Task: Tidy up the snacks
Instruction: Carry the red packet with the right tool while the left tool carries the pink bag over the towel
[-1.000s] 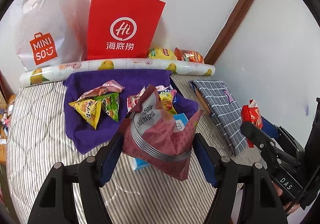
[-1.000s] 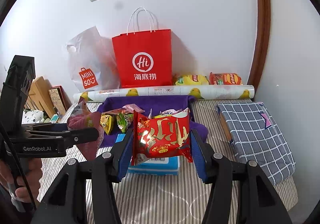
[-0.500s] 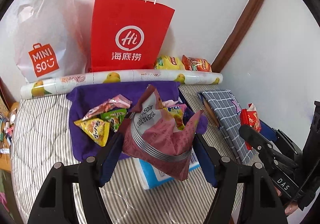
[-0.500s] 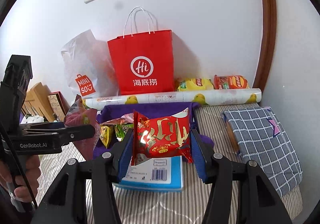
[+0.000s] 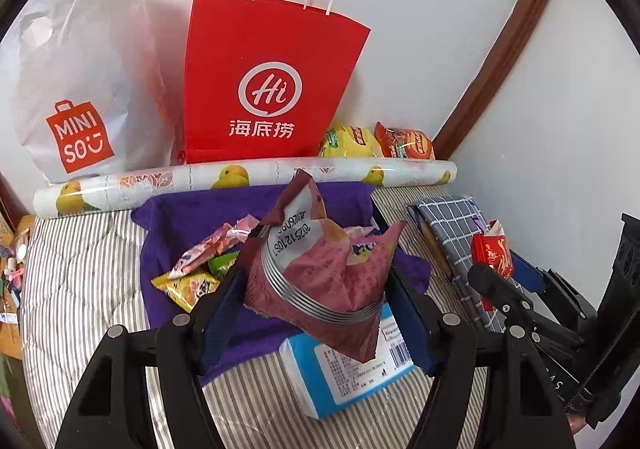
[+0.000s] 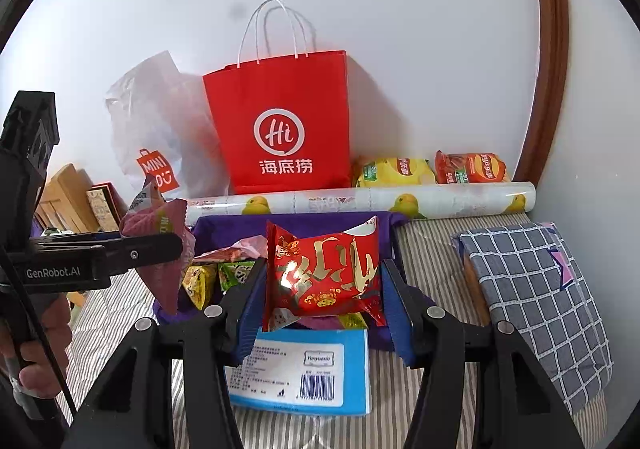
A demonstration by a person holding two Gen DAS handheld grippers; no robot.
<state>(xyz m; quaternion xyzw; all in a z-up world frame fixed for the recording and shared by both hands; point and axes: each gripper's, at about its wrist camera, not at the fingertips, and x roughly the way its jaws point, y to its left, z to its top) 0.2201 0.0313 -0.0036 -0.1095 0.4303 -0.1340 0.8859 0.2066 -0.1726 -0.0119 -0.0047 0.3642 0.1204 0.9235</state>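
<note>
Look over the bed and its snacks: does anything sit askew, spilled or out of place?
Mostly the small snack packets lie jumbled at all angles on the rumpled purple cloth. The blue and white box sits askew, half on that cloth. Two chip bags lie apart, behind the patterned roll. Nothing looks spilled.

I read "Hi" and "海底捞" in white on the red paper bag (image 5: 272,81), "MINISO" on the white plastic bag (image 5: 80,61), "GenRobot.AI" on the left gripper (image 6: 152,249), and a printed date, "2025 12 10S", upside down on the maroon snack packet (image 5: 320,273) it holds.
</note>
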